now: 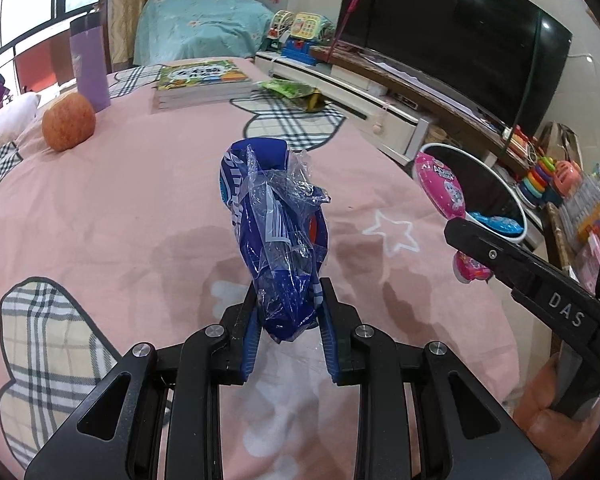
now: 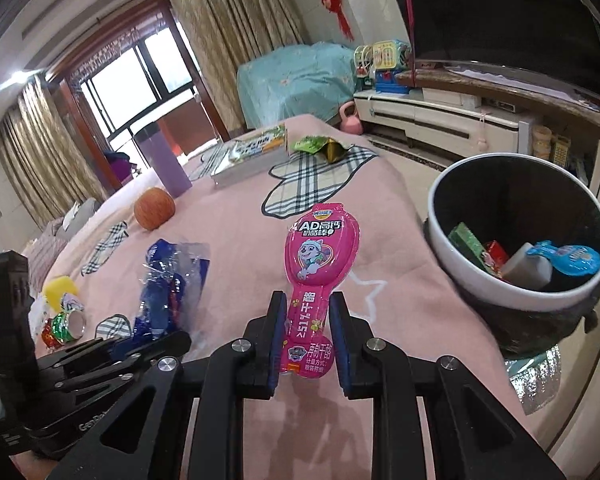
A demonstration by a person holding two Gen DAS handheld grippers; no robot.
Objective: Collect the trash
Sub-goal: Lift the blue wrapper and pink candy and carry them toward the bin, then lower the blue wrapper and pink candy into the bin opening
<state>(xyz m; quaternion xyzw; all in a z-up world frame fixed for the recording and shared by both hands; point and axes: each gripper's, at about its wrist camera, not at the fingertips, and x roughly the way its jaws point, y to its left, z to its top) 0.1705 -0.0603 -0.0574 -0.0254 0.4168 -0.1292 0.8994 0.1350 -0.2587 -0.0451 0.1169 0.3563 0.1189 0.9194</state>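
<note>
Both hands loaded, mid-carry. We judge the step in hand to be the transfer of two picked-up pieces of trash toward the bin; our left gripper (image 1: 288, 304) is clamped on the lower end of a crumpled blue wrapper (image 1: 274, 236), which stands up above the jaws and clear of the pink blanket (image 1: 120, 208); our right gripper (image 2: 306, 316) is closed on the narrow stem of a pink cheese-stick packet (image 2: 320, 256), its rounded end pointing away from us. The white-rimmed bin (image 2: 436, 216) stands just off the bed's edge to the right of both grippers, already holding a green packet, a blue packet and other scraps; in the left view the right gripper's packet appears in front of the bin's rim. The next move, in our judgement, calls for bringing each load over the bin's mouth before the jaws part, the light wrapper needing to be well inside the rim so that it does not drift out. Both grippers point forward and downward over the bed; more trash, a green foil packet (image 2: 318, 146) and small bright wrappers (image 2: 62, 316), lies on the blanket; an apple (image 1: 69, 122) and books (image 1: 202, 84) are not ours to collect.
</note>
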